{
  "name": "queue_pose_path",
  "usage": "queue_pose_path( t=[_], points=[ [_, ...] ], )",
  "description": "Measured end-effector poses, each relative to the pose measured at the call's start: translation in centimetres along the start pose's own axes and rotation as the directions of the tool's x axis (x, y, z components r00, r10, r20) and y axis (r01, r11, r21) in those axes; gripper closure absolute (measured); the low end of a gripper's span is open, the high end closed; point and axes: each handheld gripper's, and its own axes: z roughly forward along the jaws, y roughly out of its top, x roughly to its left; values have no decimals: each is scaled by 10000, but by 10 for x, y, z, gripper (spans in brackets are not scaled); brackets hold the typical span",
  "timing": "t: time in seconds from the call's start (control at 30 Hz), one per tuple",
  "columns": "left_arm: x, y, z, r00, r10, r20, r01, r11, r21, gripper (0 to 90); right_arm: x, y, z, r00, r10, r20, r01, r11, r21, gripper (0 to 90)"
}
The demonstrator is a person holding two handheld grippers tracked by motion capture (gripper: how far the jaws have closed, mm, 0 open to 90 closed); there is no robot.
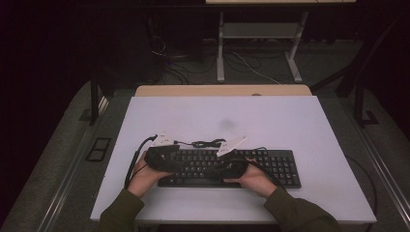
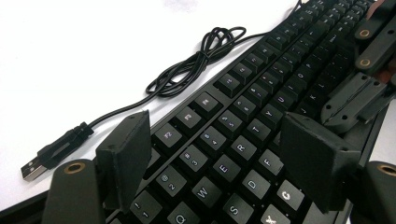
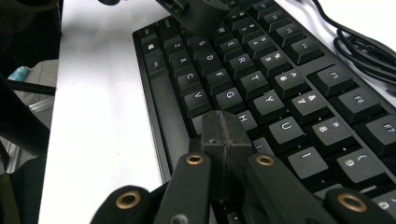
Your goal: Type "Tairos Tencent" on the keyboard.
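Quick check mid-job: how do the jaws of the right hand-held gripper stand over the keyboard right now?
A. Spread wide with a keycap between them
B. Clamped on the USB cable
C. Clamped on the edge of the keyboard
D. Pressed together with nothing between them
D. In the right gripper view the right hand-held gripper has its two pads closed flat against each other, tip over the keyboard near the H key, nothing between them.
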Motion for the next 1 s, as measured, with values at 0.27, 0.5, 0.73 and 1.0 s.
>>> queue_pose_path(
  t=[0.27, 0.5, 0.73, 1.0],
  points=[
    [0, 0, 0, 10000, -47, -34, 47, 10000, -43, 252, 1, -1, 2, 10000, -28, 35, 28, 9999, 139, 891],
    [0, 0, 0, 10000, -20, -53, 20, 10000, -49, 251, 0, -1, 3, 10000, -26, -8, 26, 9998, 174, 891],
    [0, 0, 0, 10000, -50, -60, 49, 9999, -87, 252, -1, 1, -2, 10000, 4, -18, -4, 10000, -78, 881],
    [0, 0, 0, 10000, -12, -66, 12, 10000, -67, 252, -3, 2, -9, 9999, 122, -15, -122, 9992, -381, 762]
  ],
)
